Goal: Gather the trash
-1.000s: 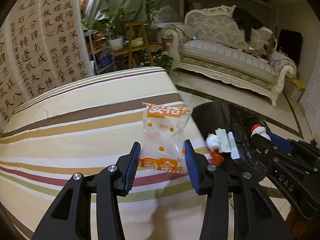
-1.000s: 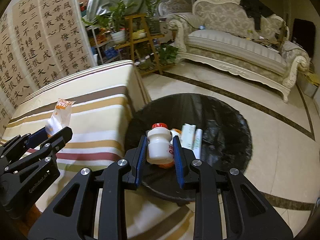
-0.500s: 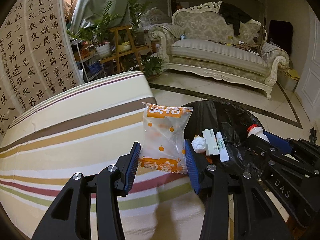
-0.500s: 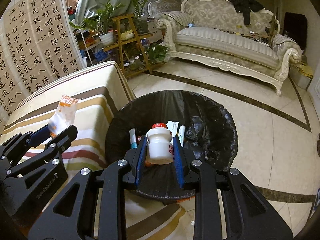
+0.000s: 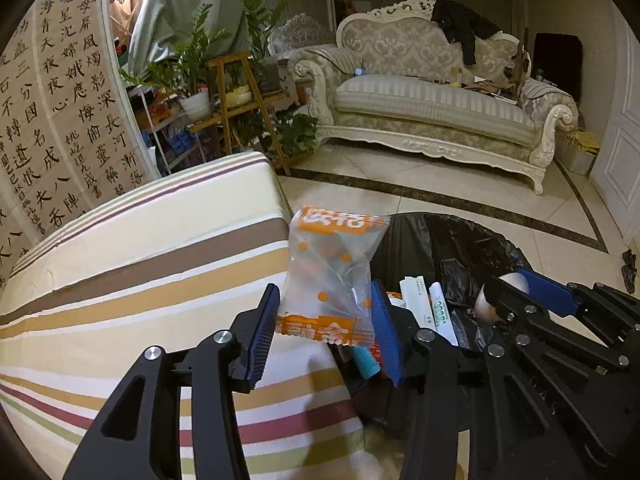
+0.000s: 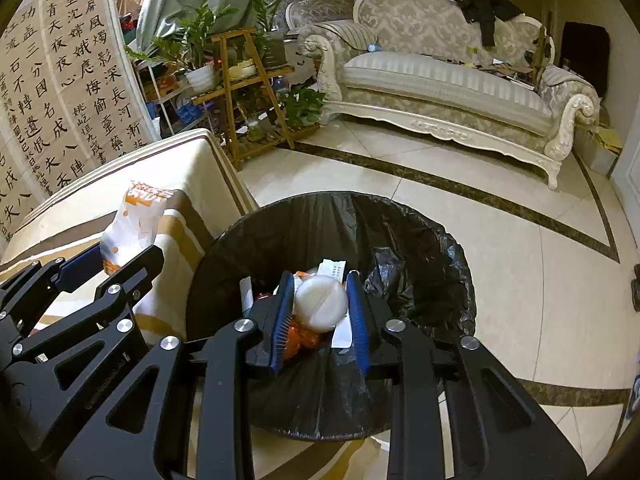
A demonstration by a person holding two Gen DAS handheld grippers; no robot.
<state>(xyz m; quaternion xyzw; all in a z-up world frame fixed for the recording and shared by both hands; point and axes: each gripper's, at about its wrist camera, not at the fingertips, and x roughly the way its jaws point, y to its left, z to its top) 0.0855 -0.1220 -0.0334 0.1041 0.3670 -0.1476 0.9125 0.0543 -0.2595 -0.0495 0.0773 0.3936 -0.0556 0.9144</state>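
Note:
My left gripper (image 5: 326,330) is shut on a clear plastic wrapper with orange print (image 5: 334,272) and holds it upright over the table's right edge, beside the bin. The wrapper also shows in the right wrist view (image 6: 136,220). My right gripper (image 6: 320,312) is shut on a small white bottle (image 6: 321,303), tipped so its base faces the camera, above the open bin lined with a black bag (image 6: 420,240). The bin also shows in the left wrist view (image 5: 460,244). Paper scraps and orange trash (image 6: 304,338) lie inside the bin.
A table with a striped cloth (image 5: 140,264) stands left of the bin. A calligraphy screen (image 5: 52,112) is behind it. A wooden plant stand (image 6: 244,92) and a cream sofa (image 6: 448,84) stand further back on the tiled floor (image 6: 540,264).
Both grippers moved right, toward and over the bin. The right gripper tipped the bottle forward, so its base now faces the camera. The wrapper is now at the table's edge.

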